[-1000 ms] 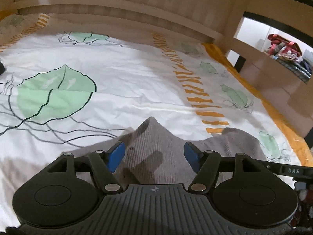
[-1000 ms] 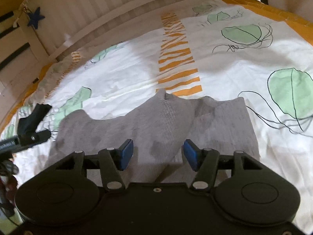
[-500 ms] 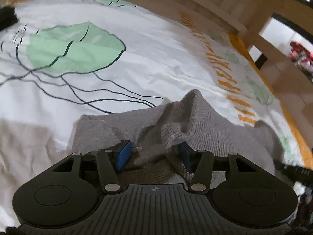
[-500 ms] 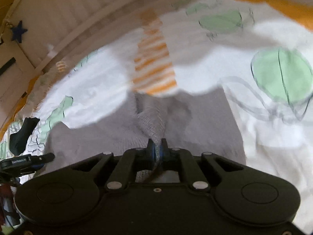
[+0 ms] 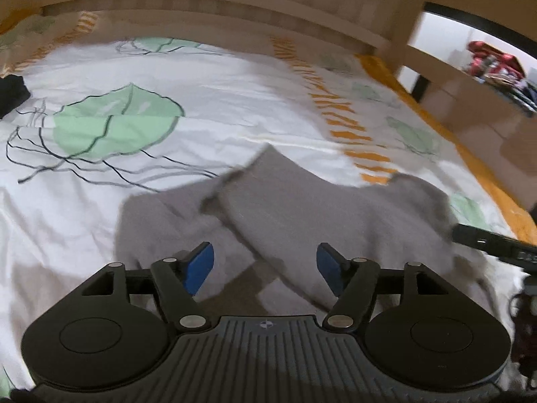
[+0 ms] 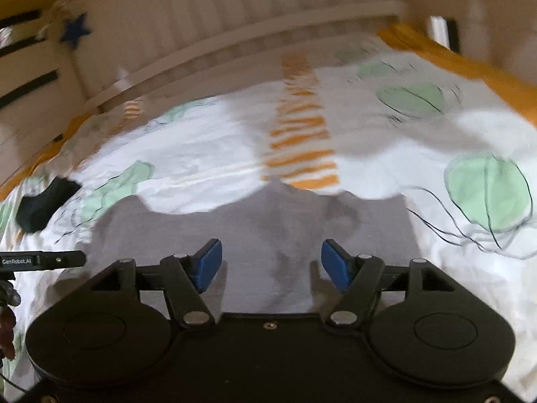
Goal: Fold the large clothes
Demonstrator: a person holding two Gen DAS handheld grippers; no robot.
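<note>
The grey garment [image 5: 302, 208] lies on the bed [image 5: 208, 107], partly folded, one flap laid diagonally over the rest. Half a second ago the right gripper [image 6: 271, 263] was clamped on the fabric; its jaws have just been opening and now stand apart, nothing pressed between them. The left gripper [image 5: 265, 265] has likewise just widened, its jaws clear above the cloth. Judgement: this fold is released; the next needs a fresh grasp.
</note>
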